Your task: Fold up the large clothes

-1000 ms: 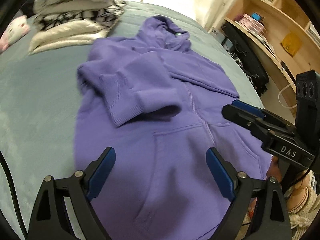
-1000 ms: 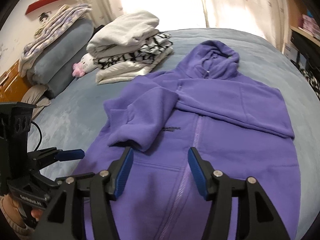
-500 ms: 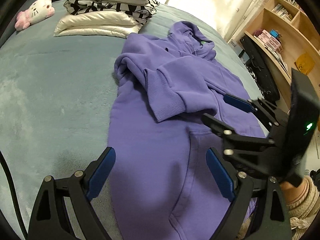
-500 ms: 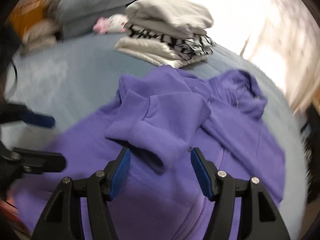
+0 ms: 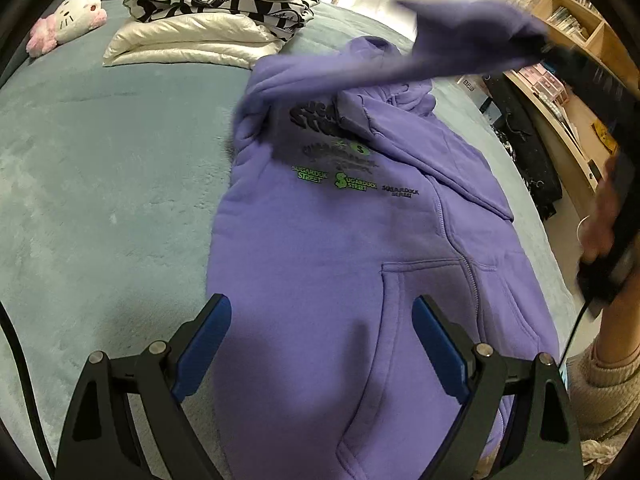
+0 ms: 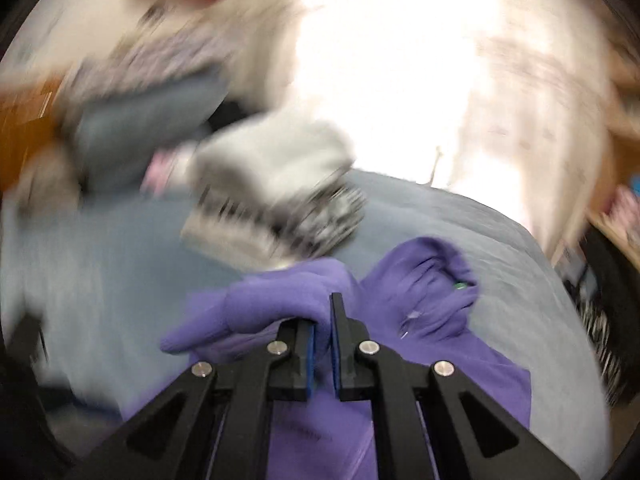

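Since half a second ago our right hand-held gripper (image 6: 323,344) has pinched the purple hoodie's (image 5: 340,248) sleeve (image 5: 460,36), lifting it above the hoodie on the bed (image 5: 100,168); left hand-held gripper (image 5: 320,344) hovers spread; folded clothes (image 5: 216,12) lie beyond.

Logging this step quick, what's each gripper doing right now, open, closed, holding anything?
Left gripper: open, empty, above the purple hoodie.
Right gripper: closed on the hoodie's sleeve, lifted off the body.

- My left black plastic two-finger gripper (image 5: 320,344): blue pads (image 5: 205,336), silver screws.
- My right black gripper (image 6: 323,344): matching blue pads, silver screws.
- Bare-skinned hand (image 5: 600,220), beige knit sleeve (image 5: 600,396).
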